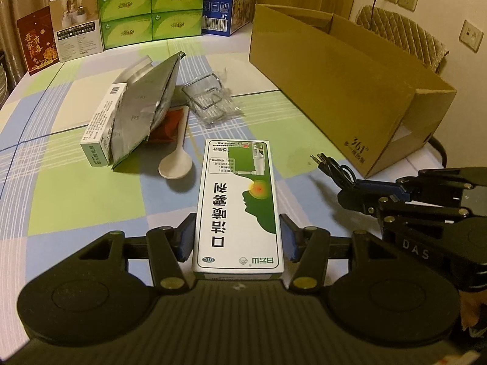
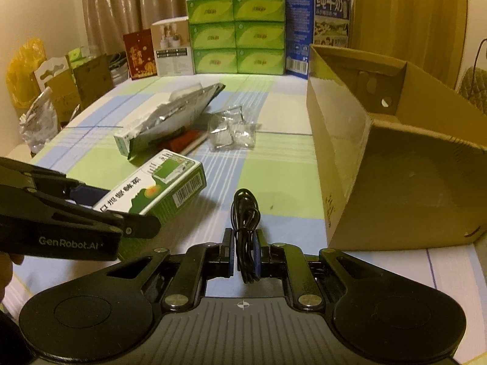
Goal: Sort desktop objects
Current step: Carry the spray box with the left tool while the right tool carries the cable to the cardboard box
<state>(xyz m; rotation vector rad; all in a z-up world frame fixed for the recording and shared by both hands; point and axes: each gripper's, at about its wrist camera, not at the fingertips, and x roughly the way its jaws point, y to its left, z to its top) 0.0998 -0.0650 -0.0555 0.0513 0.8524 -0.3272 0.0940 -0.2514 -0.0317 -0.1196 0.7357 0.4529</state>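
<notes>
While the green and white medicine box (image 1: 239, 210) sits lengthwise between the blue pads of the left gripper (image 1: 238, 237), both pads press its long sides, so the claw is closed onto it at about the box's width. From the right wrist view the same box (image 2: 158, 188) is seen with its far end over the checked tablecloth (image 2: 258, 179), though whether it touches the cloth I cannot tell. The right gripper (image 2: 246, 252) is nearly shut, its two pads pinching a coiled black cable (image 2: 246, 222) that runs forward from between them; in the left wrist view the cable's plug ends (image 1: 322, 159) stick out past that claw.

Just behind the medicine box lies a white spoon (image 1: 176, 165), bowl toward the camera, its handle beside a red packet (image 1: 170, 126). A silver foil bag (image 1: 146, 112) leans over the packet and against a small white box (image 1: 102, 127) on its left. A crumpled clear plastic tray (image 1: 210, 102) lies a little farther back.

A large open cardboard box (image 1: 344, 88) stands on the right side of the table (its inside looks bare in the right wrist view). Stacked green tissue packs (image 1: 150, 6) and a blue carton (image 1: 219, 0) line the far edge.
</notes>
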